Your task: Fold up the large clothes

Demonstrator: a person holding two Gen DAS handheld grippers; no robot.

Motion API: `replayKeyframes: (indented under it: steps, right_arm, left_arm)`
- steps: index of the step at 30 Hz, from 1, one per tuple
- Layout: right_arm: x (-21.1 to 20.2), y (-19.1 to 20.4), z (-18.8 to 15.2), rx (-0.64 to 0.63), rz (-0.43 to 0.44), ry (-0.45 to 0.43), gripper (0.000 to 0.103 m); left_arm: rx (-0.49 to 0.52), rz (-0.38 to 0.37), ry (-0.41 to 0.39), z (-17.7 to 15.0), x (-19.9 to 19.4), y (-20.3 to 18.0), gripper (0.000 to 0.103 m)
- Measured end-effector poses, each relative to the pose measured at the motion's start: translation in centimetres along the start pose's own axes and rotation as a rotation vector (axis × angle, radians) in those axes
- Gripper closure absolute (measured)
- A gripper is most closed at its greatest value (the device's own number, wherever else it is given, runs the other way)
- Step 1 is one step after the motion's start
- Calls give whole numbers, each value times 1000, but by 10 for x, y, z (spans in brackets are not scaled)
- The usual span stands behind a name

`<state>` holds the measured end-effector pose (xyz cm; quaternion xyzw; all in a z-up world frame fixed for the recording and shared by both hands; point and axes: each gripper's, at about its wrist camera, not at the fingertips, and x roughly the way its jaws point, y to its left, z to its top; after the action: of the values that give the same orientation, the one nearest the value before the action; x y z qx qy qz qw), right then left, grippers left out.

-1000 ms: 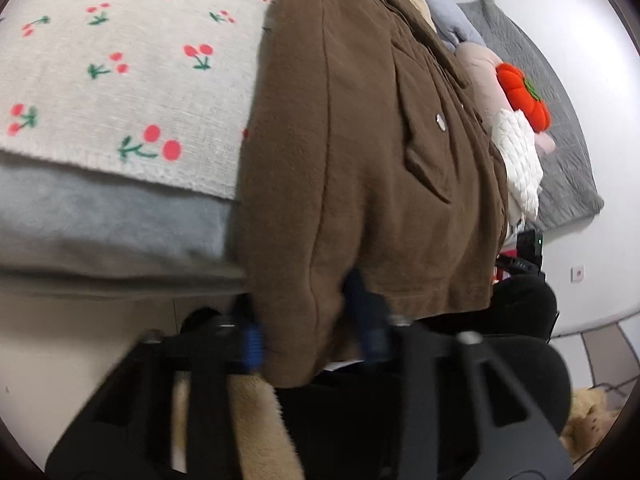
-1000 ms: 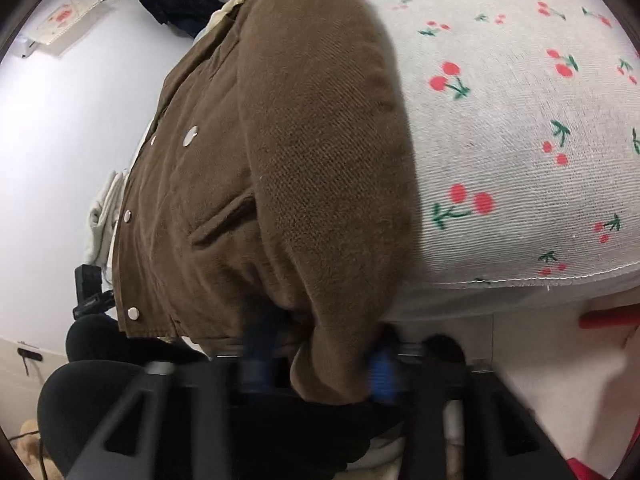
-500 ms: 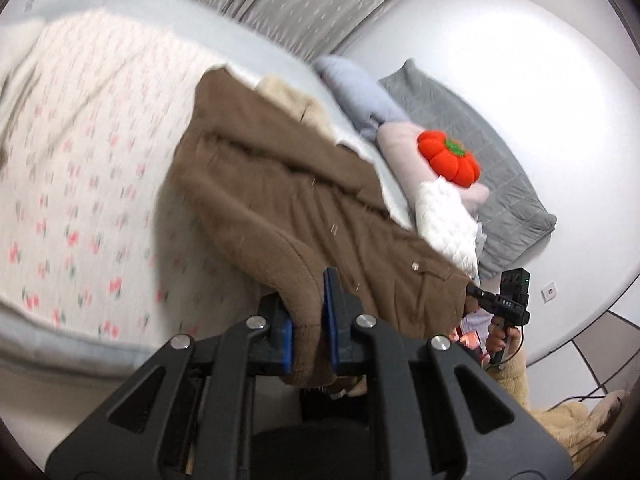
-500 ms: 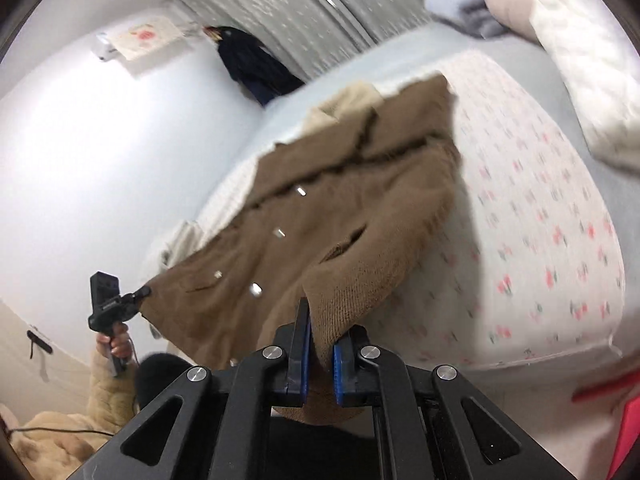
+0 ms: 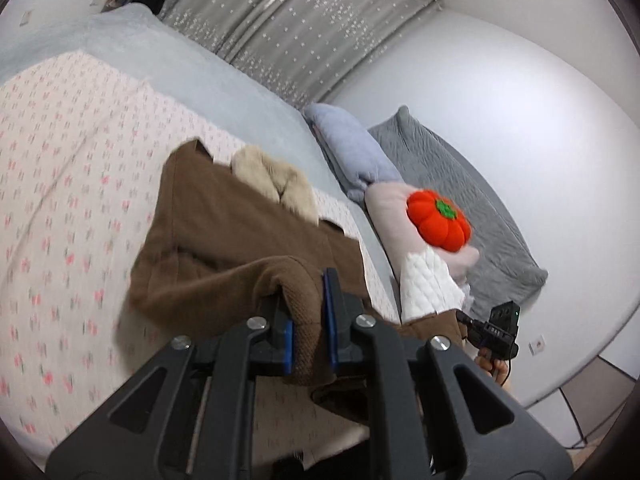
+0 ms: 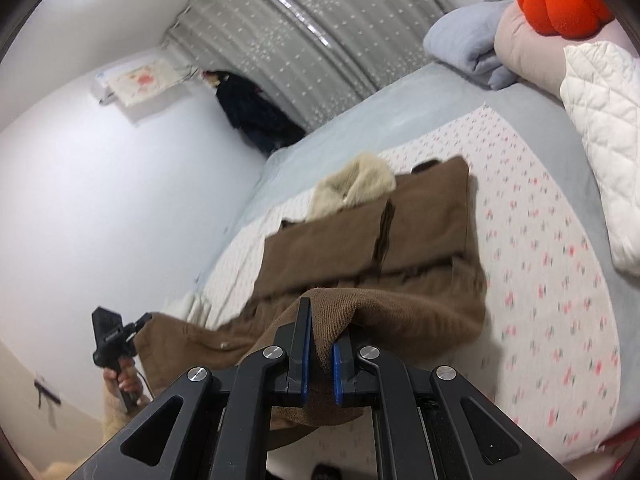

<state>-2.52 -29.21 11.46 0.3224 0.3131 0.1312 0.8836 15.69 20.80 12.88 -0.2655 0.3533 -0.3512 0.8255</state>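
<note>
So we've got the left gripper (image 5: 307, 320) clamped on a fold of the brown jacket (image 5: 224, 240), blue pads pressed against the knit fabric from both sides, a thick wad of it bunched between them. Same deal on the other side: the right gripper (image 6: 319, 356) is pinching a lump of the brown jacket (image 6: 400, 240) too, cloth hanging down below its jaws.

From each pinch the jacket runs out toward 12 o'clock, lying across the cherry-print sheet (image 5: 72, 208) on the bed, its bottom part raised off the bed in our grip. Its cream fleece collar (image 6: 356, 184) sits at the far end, around 12 in the right wrist view and 12 in the left one too (image 5: 272, 180).

Further out: an orange pumpkin plushie (image 5: 438, 222) at about 2 o'clock in the left view, resting on a pinkish pillow (image 5: 390, 208), with a white quilted piece (image 5: 426, 284) just below it and a grey quilted blanket (image 5: 452, 168) behind. Starry grey curtains (image 6: 316, 40) at the back.
</note>
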Motion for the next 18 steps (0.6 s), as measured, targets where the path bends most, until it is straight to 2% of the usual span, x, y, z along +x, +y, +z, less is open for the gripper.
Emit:
replayKeyframes:
  steps: [5,10,13,17,18]
  right_arm:
    - [25,-14,57,45,-20,-38,95]
    - [60,-39,112,84,-49,-67,95]
    - [92,-65,148,105,-85,-81,95]
    - [145,-116,189,186,-113,-99,94]
    - [160,-129,197,200,-111,-102,94]
  left_arm:
    - [-17,22,-33,59,37,4,89]
    - [-24,90,-70,115,85,22,89]
    - [-26,163,-104,149,126,47,89]
    - [-42,244,-158,176,185,91,84]
    - [-39,251,-148,181,204,102,83]
